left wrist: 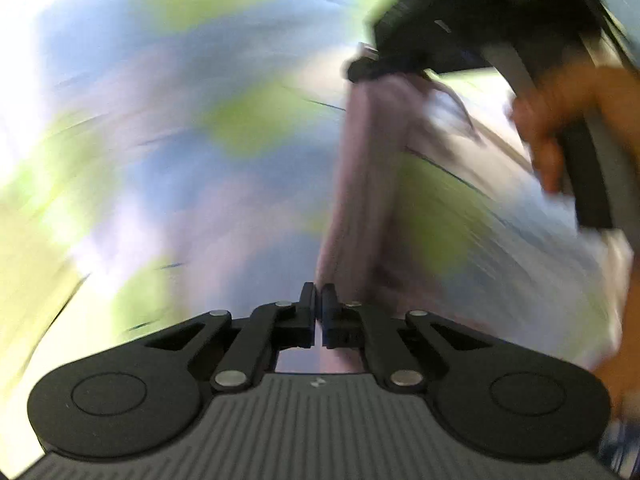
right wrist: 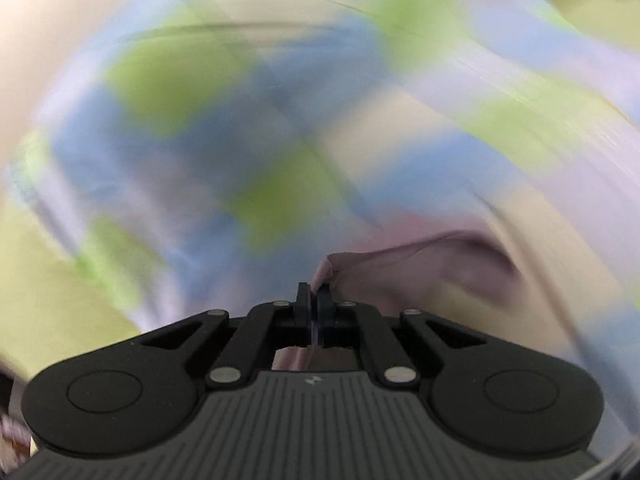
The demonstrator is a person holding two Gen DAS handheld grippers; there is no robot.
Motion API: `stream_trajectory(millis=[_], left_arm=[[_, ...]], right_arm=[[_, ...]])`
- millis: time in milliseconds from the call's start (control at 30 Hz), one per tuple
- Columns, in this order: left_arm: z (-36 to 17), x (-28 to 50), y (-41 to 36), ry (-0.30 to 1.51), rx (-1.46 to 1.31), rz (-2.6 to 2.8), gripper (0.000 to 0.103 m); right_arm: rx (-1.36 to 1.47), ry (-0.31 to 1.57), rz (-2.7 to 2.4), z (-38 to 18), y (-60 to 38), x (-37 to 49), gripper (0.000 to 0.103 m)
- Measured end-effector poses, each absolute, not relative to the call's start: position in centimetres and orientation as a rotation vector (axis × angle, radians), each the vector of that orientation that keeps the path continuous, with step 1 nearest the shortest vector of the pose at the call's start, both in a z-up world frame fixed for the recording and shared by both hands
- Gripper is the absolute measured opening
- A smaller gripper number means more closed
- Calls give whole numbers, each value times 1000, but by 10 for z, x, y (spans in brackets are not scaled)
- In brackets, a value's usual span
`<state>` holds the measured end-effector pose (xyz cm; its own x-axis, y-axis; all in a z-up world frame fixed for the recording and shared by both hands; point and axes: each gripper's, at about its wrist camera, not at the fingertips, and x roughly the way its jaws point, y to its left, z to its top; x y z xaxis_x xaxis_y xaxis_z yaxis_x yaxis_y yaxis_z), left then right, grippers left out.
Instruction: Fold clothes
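Both grippers, left (left wrist: pixel 319 294) and right (right wrist: pixel 314 292), jaws clamped on pink garment (left wrist: pixel 360 184).

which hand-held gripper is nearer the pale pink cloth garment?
Neither: both grip it. The left hand-held gripper is shut on one end of the pale pink cloth garment; the right hand-held gripper is shut on another edge.
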<state>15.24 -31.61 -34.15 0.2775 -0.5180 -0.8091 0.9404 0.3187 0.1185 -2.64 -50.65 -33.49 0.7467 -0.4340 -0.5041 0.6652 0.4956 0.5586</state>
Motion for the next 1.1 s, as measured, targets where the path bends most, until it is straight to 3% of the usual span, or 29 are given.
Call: stream_trajectory(millis=[67, 100, 133, 200, 233, 300, 333, 567, 733, 900, 967, 1033, 1067, 1100], left_arm=[[-340, 200, -308, 851, 597, -965, 14], [-344, 223, -302, 892, 581, -895, 23], [-348, 233, -297, 907, 587, -865, 27], [-359, 248, -287, 937, 617, -838, 27], [-367, 250, -282, 953, 645, -841, 30], [-381, 251, -276, 983, 693, -856, 44], [-385, 250, -274, 1000, 701, -864, 49], [-415, 233, -255, 1106, 780, -941, 54], [-430, 232, -248, 1141, 826, -935, 61], [-447, 241, -252, 1270, 737, -962, 62], [-448, 240, -251, 1311, 700, -974, 56], [-445, 237, -249, 1323, 682, -980, 40], [-443, 236, -248, 1326, 676, -982, 37], [-442, 235, -247, 1331, 670, -981, 26]], right_arm=[[743, 296, -559, -318, -505, 35, 7], [735, 333, -471, -313, -503, 71, 28], [748, 405, -383, -310, -498, 107, 50], [757, 439, -315, -308, -481, 129, 53], [759, 432, -302, -311, -466, 127, 59], [767, 469, -323, -321, -452, 116, 72], [788, 530, -349, -334, -443, 102, 72], [1042, 817, -552, -407, -415, -19, 72], [1152, 846, -620, -421, -406, -67, 75], [1149, 826, -561, -425, -399, -48, 81], [1149, 827, -535, -424, -392, -41, 83], [1109, 853, -500, -420, -380, -34, 85], [1076, 872, -482, -417, -374, -31, 85], [1041, 891, -465, -414, -369, -29, 85]])
